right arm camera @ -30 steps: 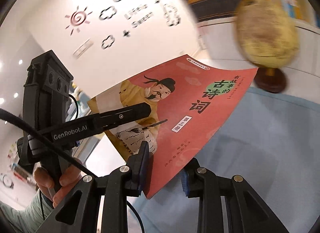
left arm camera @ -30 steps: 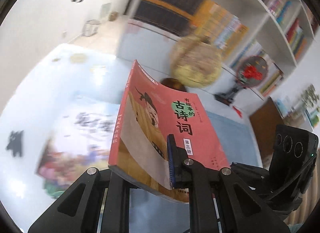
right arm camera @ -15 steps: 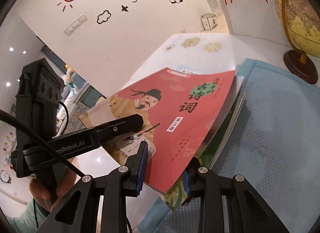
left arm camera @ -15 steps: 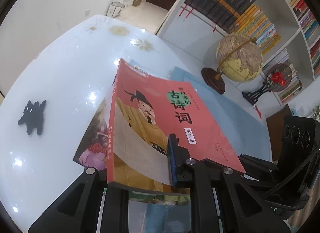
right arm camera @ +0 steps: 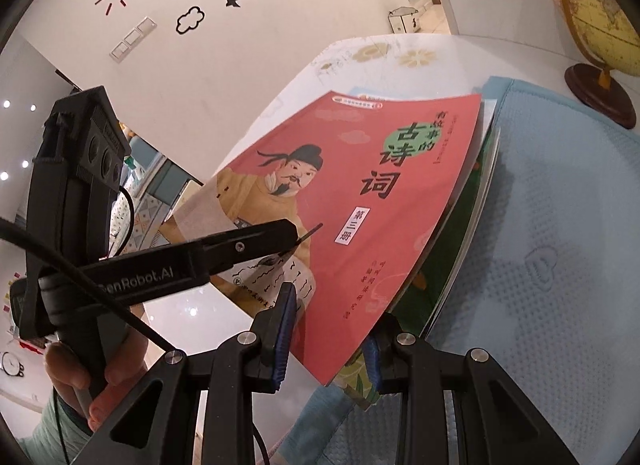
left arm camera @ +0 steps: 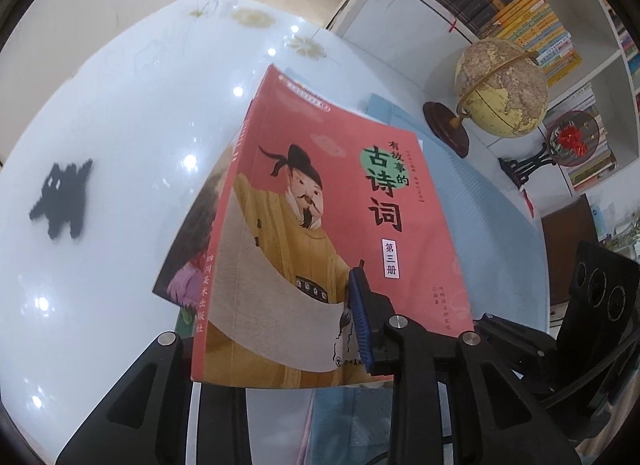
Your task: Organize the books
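Note:
A red book [left arm camera: 340,225] with a man in yellow robes on its cover is held low over a stack of other books [left arm camera: 188,265] on the white table. My left gripper [left arm camera: 280,337] is shut on the book's near edge. The same red book [right arm camera: 360,205] shows in the right wrist view, lying on a green book [right arm camera: 452,257]. My right gripper [right arm camera: 328,337] is shut on the red book's near corner. The left gripper's finger [right arm camera: 240,249] lies across the cover.
A light blue mat [right arm camera: 540,245] covers the table to the right of the books. A globe [left arm camera: 500,89] on a dark wooden base and a red ornament [left arm camera: 568,137] stand at the table's far side. Bookshelves [left arm camera: 520,13] fill the wall behind. A black cat sticker [left arm camera: 60,197] is on the table [left arm camera: 100,113].
Both grippers have lowered the red book from a raised tilt down onto the stack of books on the table. Both stay shut on it.

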